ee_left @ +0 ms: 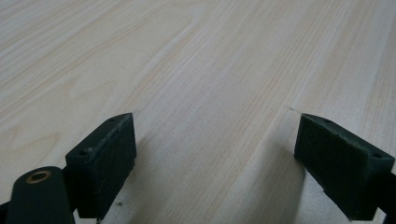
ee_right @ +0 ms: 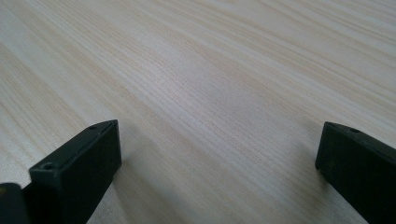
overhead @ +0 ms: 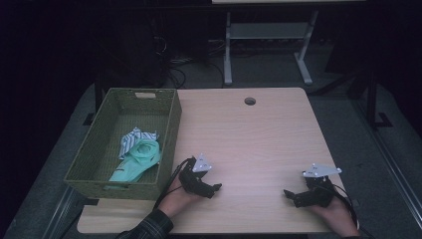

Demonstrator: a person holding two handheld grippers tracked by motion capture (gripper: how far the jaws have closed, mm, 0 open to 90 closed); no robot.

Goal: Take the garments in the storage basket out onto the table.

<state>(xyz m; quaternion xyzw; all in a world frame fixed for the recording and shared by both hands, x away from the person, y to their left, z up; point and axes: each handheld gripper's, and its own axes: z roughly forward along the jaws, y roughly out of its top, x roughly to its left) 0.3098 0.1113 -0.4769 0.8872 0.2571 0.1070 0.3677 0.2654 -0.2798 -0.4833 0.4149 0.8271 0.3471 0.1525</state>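
Observation:
On the pale wooden table (overhead: 249, 134), my left gripper (overhead: 217, 188) rests near the front edge, just right of a green woven basket (overhead: 169, 149). Its jaws point right and stand open, with bare wood between them in the left gripper view (ee_left: 215, 140). My right gripper (overhead: 287, 194) lies at the front right, pointing left, also open over bare tabletop (ee_right: 219, 154). Inside the basket lie a mint-green cloth (overhead: 139, 158) and a striped white-and-blue cloth (overhead: 133, 137).
A round cable hole (overhead: 250, 101) sits near the table's far edge. Beyond the table, a white desk frame (overhead: 266, 40) and cables stand on the dark floor. The basket overhangs the table's left side.

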